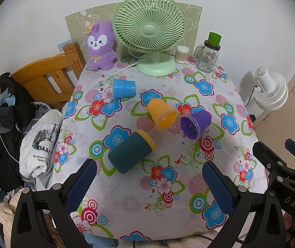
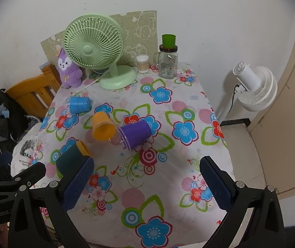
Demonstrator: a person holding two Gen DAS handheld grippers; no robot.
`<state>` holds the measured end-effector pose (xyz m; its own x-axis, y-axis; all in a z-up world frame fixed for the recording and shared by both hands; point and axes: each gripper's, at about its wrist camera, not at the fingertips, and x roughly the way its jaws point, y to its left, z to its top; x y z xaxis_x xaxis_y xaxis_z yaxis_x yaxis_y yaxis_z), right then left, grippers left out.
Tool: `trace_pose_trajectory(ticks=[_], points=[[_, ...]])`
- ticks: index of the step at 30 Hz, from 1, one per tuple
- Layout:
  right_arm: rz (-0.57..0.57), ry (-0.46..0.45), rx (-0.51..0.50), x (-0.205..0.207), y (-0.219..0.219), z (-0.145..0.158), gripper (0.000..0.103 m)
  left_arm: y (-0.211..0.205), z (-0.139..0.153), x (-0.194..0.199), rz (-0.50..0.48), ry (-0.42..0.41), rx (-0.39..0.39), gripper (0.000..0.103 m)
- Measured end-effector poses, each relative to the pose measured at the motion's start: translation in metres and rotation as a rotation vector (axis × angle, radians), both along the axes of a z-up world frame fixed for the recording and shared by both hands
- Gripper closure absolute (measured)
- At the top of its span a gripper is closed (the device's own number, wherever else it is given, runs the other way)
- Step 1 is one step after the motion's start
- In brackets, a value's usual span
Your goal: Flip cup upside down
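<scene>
Several cups lie on their sides on the floral tablecloth: a blue cup at the far left, an orange cup in the middle, a purple cup touching it on the right, and a dark teal cup with a yellow rim nearest. My left gripper is open and empty, just short of the teal cup. My right gripper is open and empty; its left finger overlaps the teal cup in the view.
At the table's back stand a green desk fan, a purple plush toy, a cotton-swab jar and a glass mug jar topped by a green cup. A wooden chair with clothes stands left; a white fan stands right.
</scene>
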<state>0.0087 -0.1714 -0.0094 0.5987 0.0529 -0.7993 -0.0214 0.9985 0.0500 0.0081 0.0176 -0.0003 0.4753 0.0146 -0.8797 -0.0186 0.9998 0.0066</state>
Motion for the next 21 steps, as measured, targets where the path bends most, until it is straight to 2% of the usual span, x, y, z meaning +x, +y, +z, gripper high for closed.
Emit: trace_pose_trajectory(ticks=[21], points=[[-0.034, 0.008, -0.012, 0.007, 0.015, 0.000, 0.000, 0.015, -0.004, 0.014, -0.076, 0.026, 0.001, 0.000]])
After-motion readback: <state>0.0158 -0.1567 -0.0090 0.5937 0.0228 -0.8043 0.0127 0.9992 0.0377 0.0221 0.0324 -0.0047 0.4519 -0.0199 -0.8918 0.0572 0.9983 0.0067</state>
